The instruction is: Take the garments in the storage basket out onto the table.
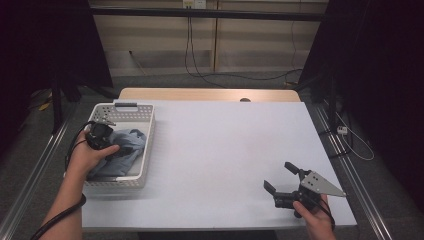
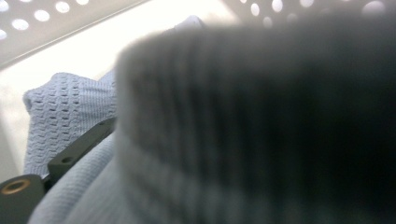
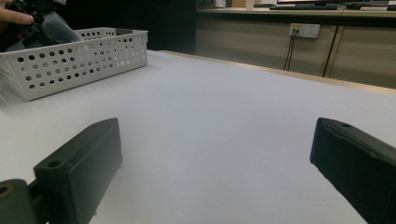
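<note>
We had the left gripper [image 1: 117, 150] down inside the white perforated basket [image 1: 148, 150], buried in the pale blue knit cloth [image 1: 131, 141]. In the left gripper view one black jaw showed at the lower left against the open weave, while a dark ribbed fold pressed right up against the lens; we could not tell whether the jaws had closed on the fabric or merely sat in it. The right gripper [image 1: 281, 176] rested low at the near right of the white table [image 1: 225, 145], well apart from the basket, its jaws spread wide with nothing between them.

The cloth lay bunched in the basket at the table's left edge, touching the walls. Its heap ran lengthwise from the near end of the basket toward the far end, the same way as the basket's long side, with a paler fold lifted toward the far right corner. Being crumpled, it had no clear pointing end.

We judged the risks plain enough: a pinch on a single loose fold could slip free on lifting, and the knit could snag on the rim holes and drag the light basket along, since the right gripper stood too far off to steady it.
</note>
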The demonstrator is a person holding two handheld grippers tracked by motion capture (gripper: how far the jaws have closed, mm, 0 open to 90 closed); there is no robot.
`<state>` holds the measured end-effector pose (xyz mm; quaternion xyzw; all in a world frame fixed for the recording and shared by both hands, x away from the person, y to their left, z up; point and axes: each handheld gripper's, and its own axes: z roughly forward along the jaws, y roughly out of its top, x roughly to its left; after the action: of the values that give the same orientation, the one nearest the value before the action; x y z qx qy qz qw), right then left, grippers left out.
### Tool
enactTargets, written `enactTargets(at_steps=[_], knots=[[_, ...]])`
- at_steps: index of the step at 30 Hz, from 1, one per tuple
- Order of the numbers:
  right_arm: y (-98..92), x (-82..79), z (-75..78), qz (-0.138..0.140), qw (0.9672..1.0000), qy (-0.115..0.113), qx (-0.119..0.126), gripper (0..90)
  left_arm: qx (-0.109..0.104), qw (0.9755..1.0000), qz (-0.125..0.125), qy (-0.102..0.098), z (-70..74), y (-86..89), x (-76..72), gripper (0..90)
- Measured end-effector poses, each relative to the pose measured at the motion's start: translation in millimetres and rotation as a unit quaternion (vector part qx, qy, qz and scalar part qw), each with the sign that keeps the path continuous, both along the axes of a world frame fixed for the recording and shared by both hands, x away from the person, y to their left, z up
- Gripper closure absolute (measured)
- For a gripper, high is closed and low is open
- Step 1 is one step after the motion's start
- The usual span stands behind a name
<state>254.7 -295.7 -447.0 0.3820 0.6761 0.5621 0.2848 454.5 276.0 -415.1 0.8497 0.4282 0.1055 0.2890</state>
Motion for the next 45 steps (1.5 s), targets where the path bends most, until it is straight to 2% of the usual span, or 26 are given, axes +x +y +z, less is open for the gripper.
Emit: enactTargets(at_steps=[1, 5, 10, 12, 15, 18, 23, 31, 34, 37, 41, 45], knots=[[0.1, 0.1, 0.0, 0.0, 1.0, 0.0, 0.0, 1.8, -0.009, 0.9999, 0.006, 0.003, -2.6, 0.8, 0.5, 5.2], [0.2, -0.2, 0.0, 0.001, 1.0, 0.0, 0.0, 1.8, -0.018, 0.9998, 0.007, 0.003, -7.3, 5.2, 0.9, 4.4], [-0.1, -0.5, 0.2, 0.001, 1.0, 0.0, 0.0, 1.8, -0.012, 0.9999, 0.008, 0.002, -13.1, 4.7, -1.2, 3.0], [-0.2, -0.6, 0.3, 0.001, 1.0, -0.001, 0.0, 1.9, -0.022, 0.9996, 0.018, 0.004, -14.8, 6.5, -1.1, 3.1], [0.0, -1.0, 0.5, 0.001, 1.0, -0.001, -0.001, 1.9, -0.026, 0.9994, 0.023, 0.003, -17.1, 7.9, -1.3, 3.3], [-0.3, -1.1, 0.4, 0.001, 1.0, -0.001, -0.001, 1.9, -0.019, 0.9996, 0.022, 0.003, -18.6, 7.0, -1.0, 3.3], [-0.4, -1.3, 0.5, 0.001, 1.0, 0.0, 0.0, 2.0, -0.002, 0.9994, 0.034, -0.001, -24.1, 1.2, -1.1, 2.4], [-1.1, -1.7, 0.5, 0.002, 1.0, 0.001, 0.002, 2.2, 0.006, 0.9994, 0.035, 0.0, -28.2, -1.8, -2.6, 2.6], [-1.3, -1.6, 0.4, 0.001, 1.0, 0.001, 0.003, 2.2, 0.009, 0.9993, 0.036, -0.001, -28.1, -1.3, -2.9, 5.1], [-1.1, -1.8, 0.4, 0.002, 1.0, 0.002, 0.003, 2.2, 0.013, 0.9992, 0.037, -0.001, -27.7, 0.0, -3.4, 12.2], [-0.9, -1.8, 0.8, 0.004, 1.0, -0.002, 0.004, 2.2, 0.025, 0.9986, 0.046, 0.0, -26.8, -1.2, -3.6, 17.3], [-1.1, -2.0, 0.9, 0.003, 1.0, -0.002, 0.004, 2.2, 0.02, 0.9983, 0.054, -0.003, -26.4, 1.4, -4.4, 23.3]])
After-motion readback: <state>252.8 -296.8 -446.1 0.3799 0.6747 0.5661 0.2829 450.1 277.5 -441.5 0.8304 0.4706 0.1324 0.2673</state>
